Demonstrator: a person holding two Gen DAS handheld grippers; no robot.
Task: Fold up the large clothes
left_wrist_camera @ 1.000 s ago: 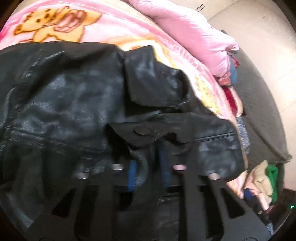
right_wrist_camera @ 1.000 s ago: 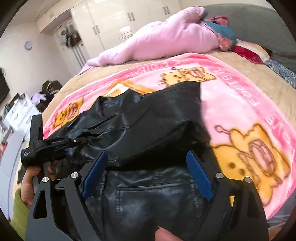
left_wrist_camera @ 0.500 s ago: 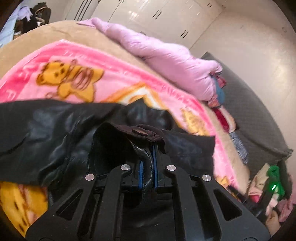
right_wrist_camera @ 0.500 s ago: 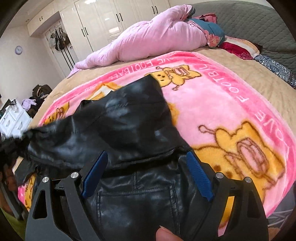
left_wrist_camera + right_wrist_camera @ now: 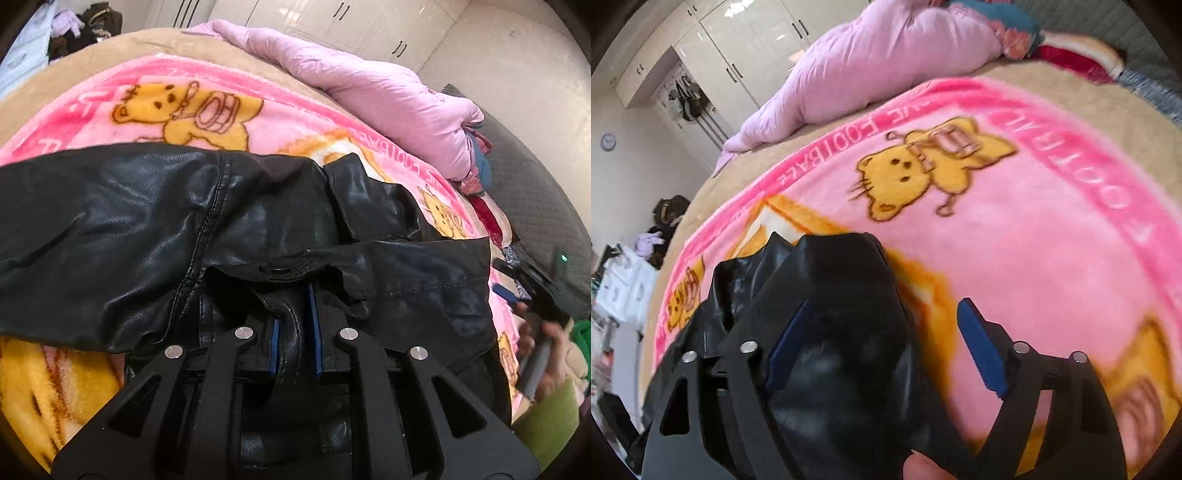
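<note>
On the left wrist view, my left hand-held gripper (image 5: pixel 295 334) is clamped on a fold of the black leather jacket (image 5: pixel 155 236), which lies on the pink blanket (image 5: pixel 258 122) over the bed.

Right wrist view: my right hand-held gripper (image 5: pixel 882 347) has just been closing, jaws wide, nothing pinched, jacket edge below. Step: mid-fold. Next: grab that edge, carry across.

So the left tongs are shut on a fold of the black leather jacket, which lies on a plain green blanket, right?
Not quite: the blanket is pink with yellow cartoon bears, not plain green, as the left wrist view shows. The rest holds: the left tongs are shut on a fold of the black leather jacket.
</note>
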